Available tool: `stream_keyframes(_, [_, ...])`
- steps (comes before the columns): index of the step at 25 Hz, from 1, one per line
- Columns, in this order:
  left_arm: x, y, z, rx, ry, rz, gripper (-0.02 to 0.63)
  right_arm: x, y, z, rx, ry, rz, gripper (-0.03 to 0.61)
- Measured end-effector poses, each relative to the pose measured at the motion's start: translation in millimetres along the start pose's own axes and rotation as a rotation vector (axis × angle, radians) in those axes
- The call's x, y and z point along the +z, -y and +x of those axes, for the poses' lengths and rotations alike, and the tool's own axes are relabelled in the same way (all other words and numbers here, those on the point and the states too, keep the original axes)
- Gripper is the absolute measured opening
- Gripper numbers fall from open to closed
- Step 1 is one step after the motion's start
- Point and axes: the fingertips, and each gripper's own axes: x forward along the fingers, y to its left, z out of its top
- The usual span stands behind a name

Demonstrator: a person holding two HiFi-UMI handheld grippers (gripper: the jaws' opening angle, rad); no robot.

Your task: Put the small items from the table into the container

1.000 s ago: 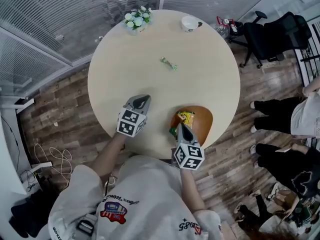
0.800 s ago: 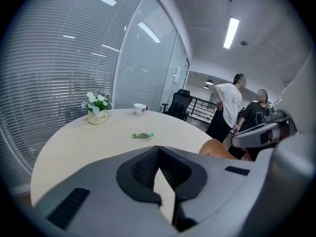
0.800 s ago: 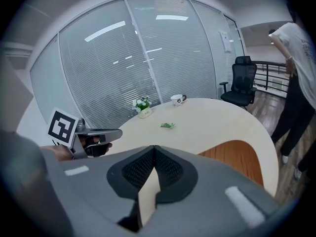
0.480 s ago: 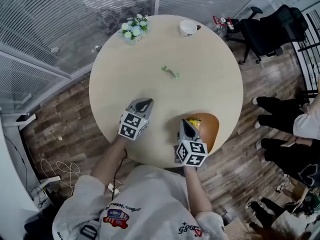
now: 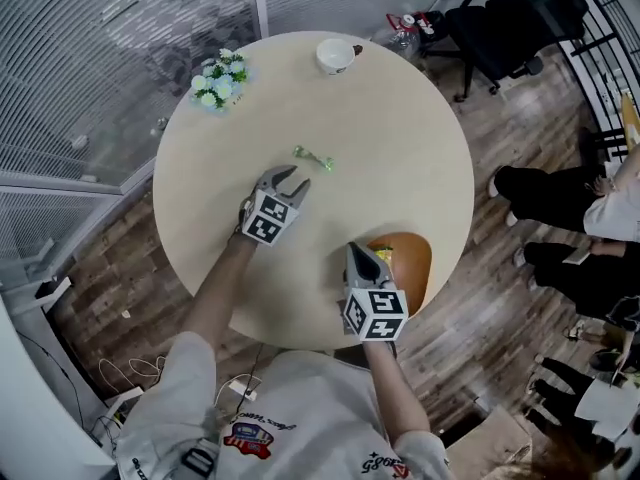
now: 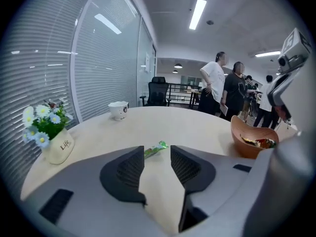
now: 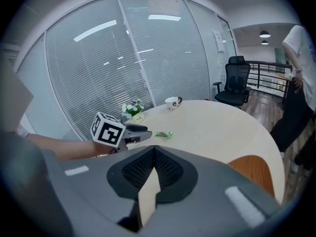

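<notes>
Lying flat on the round table [image 5: 400,138] is a small green packet [image 5: 312,157], near the middle, with nothing touching it. Just beside it, on the side nearer the person, is the left gripper [image 5: 291,179]. Its jaws are opening and there is a gap between them. Nothing is in the gap, and the packet shows through it a little past the tips. The right gripper [image 5: 354,251] is closer to the person, near the table edge. Its jaws are pressed together with nothing in them. Its tip is right next to the brown bowl [image 5: 412,265], which sits at the edge of the table, well apart from the green packet. Some bright snack packets [image 6: 260,142] lie inside the bowl. At the far side of the table stand a white cup [image 5: 335,56] and a little pot of flowers [image 5: 216,79], well apart from each other. Off the table, a black chair [image 5: 510,13] stands on the wooden floor [image 5: 120,228], and some people [image 6: 224,88] stand near it.
</notes>
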Motion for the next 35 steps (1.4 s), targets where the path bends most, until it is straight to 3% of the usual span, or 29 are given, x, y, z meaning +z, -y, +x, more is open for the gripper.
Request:
stream_keyframes(3, [0,-8,32,-0.051,-0.031,0.074,0.179,-7,9,-2,-0.026,-0.017,0.018,0.002])
stream_keyframes(7, [-7,-18,64,-0.111,-0.077,0.186,0.184,-17,19,-1,-0.052,-0.047,0.034,0.002])
stream_keyframes(11, [-9,-25,85,-0.157,-0.114,0.230,0.184,-20,25,-3,-0.072,-0.058,0.038,0.002])
stream_keyframes(15, [-24,-25,95,-0.186,-0.161,0.205,0.182,-29,27,-7,-0.087,-0.075,0.041,0.002])
stream_keyframes(16, [-27,-25,95,-0.185,-0.171,0.205,0.150,-31,28,-7,-0.088,-0.078,0.040,0.002])
stream_keyframes(18, [-31,-23,93,-0.180,-0.183,0.205,0.028,-33,27,-7,-0.088,-0.081,0.037,0.002])
stream_keyframes(19, [-33,-21,91,-0.185,-0.187,0.193,0.017,-34,26,-7,-0.086,-0.082,0.035,0.002])
stream_keyframes(27, [-31,9,55,-0.185,-0.175,0.138,0.005,-39,17,-13,-0.050,-0.077,0.018,0.002])
stream_keyframes(33, [-8,47,6,-0.163,-0.146,0.057,0.005,-35,17,-27,-0.016,-0.043,0.010,0.002])
stream_keyframes(35, [5,64,-11,-0.153,-0.130,0.064,0.005,-34,20,-36,-0.010,-0.026,0.008,0.002])
